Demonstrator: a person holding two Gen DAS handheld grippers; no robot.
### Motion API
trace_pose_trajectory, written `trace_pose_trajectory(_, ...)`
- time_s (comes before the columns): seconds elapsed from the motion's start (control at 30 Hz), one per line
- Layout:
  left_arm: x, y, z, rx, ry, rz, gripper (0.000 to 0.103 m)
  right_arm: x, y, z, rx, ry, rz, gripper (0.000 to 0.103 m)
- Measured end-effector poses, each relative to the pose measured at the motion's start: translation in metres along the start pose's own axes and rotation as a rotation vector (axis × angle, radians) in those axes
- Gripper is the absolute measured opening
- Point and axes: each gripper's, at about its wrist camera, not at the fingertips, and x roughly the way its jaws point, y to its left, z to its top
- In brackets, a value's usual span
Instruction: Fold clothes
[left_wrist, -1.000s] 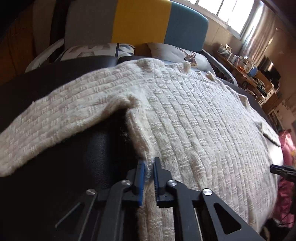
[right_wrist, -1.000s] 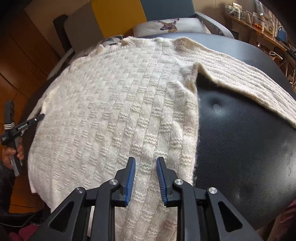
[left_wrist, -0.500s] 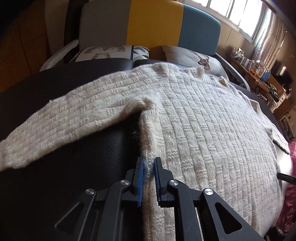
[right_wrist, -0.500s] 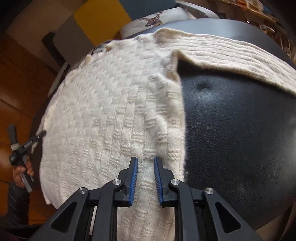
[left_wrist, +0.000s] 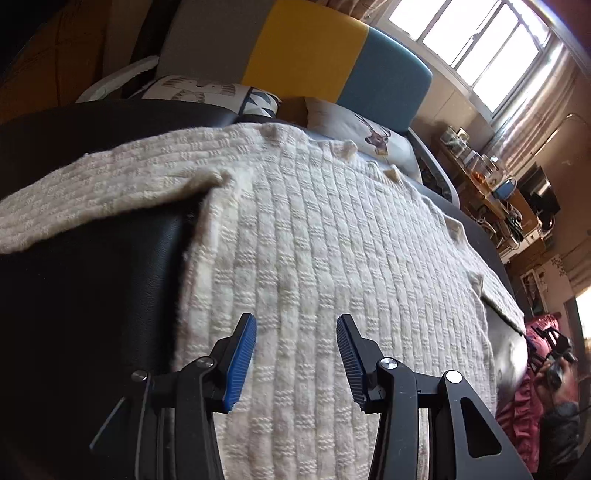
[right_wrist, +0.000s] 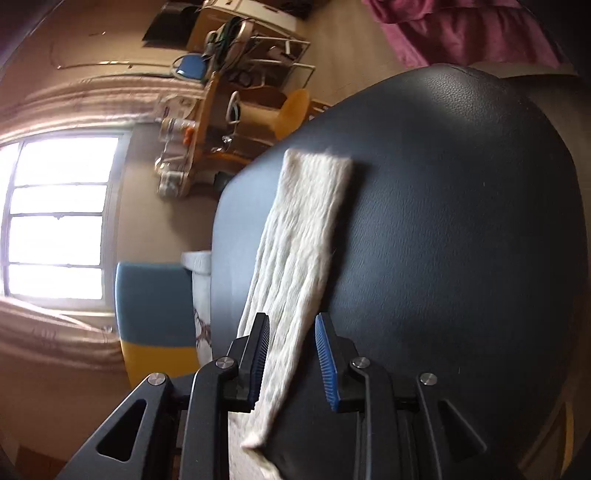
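Now sweater (left_wrist: 332, 251) under spread left gripper (left_wrist: 295, 354), sleeve (right_wrist: 306, 236) between parted right gripper (right_wrist: 291, 354)

Bright window (left_wrist: 469, 40), tricolor headboard (left_wrist: 306, 59), cluttered shelf (right_wrist: 236, 92)

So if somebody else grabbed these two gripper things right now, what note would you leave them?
Left gripper: open, holding nothing, over the body of the cream knit sweater.
Right gripper: open, holding nothing, fingers either side of the sweater's sleeve.
The sweater lies spread flat on the black padded table, both sleeves stretched outward.
Done: laid out. No fold is visible.
Left: probably fold in the sleeves, then the body.
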Motion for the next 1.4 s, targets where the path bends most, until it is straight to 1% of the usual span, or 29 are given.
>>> trace_pose_trajectory(0.03,0.003,-0.005,0.001,0.007,0.010,-0.005,0.046,0.006,-0.004,0.010,0.037,-0.021,-0.005,0.027)
trace_pose_trajectory(0.17,0.012,-0.028,0.004,0.053,0.039,-0.022,0.046,0.027,-0.008,0.023,0.091,-0.069,-0.002,0.027)
trace_pose_trajectory(0.2,0.014,-0.033,0.005,0.066,0.045,-0.024,0.046,0.032,-0.009,0.025,0.102,-0.080,0.005,0.027)
trace_pose_trajectory(0.27,0.018,-0.043,0.005,0.092,0.054,-0.030,0.047,0.038,-0.012,0.030,0.117,-0.097,0.045,0.025)
trace_pose_trajectory(0.3,0.019,-0.045,0.005,0.103,0.059,-0.032,0.047,0.039,-0.011,0.032,0.105,-0.100,0.048,0.025)
trace_pose_trajectory(0.4,0.026,-0.052,0.005,0.119,0.080,-0.048,0.049,0.049,0.004,0.033,-0.015,-0.074,0.005,0.025)
trace_pose_trajectory(0.43,0.029,-0.053,0.005,0.119,0.090,-0.053,0.049,0.051,0.007,0.032,-0.053,-0.056,-0.012,0.023)
trace_pose_trajectory(0.47,0.031,-0.054,0.004,0.119,0.097,-0.055,0.049,0.054,0.011,0.031,-0.080,-0.037,-0.036,0.016)
trace_pose_trajectory(0.5,0.033,-0.056,0.004,0.120,0.104,-0.059,0.049,0.055,0.013,0.030,-0.095,-0.031,-0.056,0.011)
trace_pose_trajectory(0.53,0.034,-0.058,0.004,0.121,0.113,-0.064,0.049,0.058,0.014,0.030,-0.104,-0.033,-0.063,0.008)
trace_pose_trajectory(0.63,0.037,-0.065,0.002,0.132,0.130,-0.077,0.049,0.060,0.012,0.028,-0.122,-0.046,-0.042,0.006)
trace_pose_trajectory(0.7,0.037,-0.074,0.004,0.155,0.133,-0.082,0.050,0.061,0.012,0.025,-0.131,-0.037,-0.019,0.006)
trace_pose_trajectory(0.83,0.036,-0.095,0.007,0.204,0.134,-0.110,0.054,0.057,0.018,0.017,-0.183,-0.011,0.057,0.006)
trace_pose_trajectory(0.87,0.036,-0.101,0.008,0.216,0.134,-0.119,0.054,0.057,0.025,0.014,-0.218,0.007,0.086,0.006)
trace_pose_trajectory(0.97,0.040,-0.118,0.013,0.232,0.151,-0.166,0.054,0.062,0.051,-0.002,-0.323,0.075,0.117,0.006)
trace_pose_trajectory(1.07,0.048,-0.144,0.022,0.276,0.156,-0.188,0.054,0.071,0.076,-0.023,-0.411,0.144,0.158,0.006)
trace_pose_trajectory(1.13,0.056,-0.166,0.032,0.288,0.168,-0.245,0.054,0.080,0.093,-0.044,-0.490,0.188,0.154,0.006)
trace_pose_trajectory(1.23,0.078,-0.204,0.054,0.249,0.230,-0.354,0.054,0.097,0.111,-0.079,-0.635,0.256,0.105,0.006)
trace_pose_trajectory(1.3,0.099,-0.231,0.067,0.210,0.290,-0.439,0.054,0.108,0.116,-0.099,-0.698,0.296,0.082,0.006)
trace_pose_trajectory(1.4,0.139,-0.275,0.083,0.135,0.390,-0.523,0.054,0.121,0.118,-0.124,-0.782,0.340,0.042,0.006)
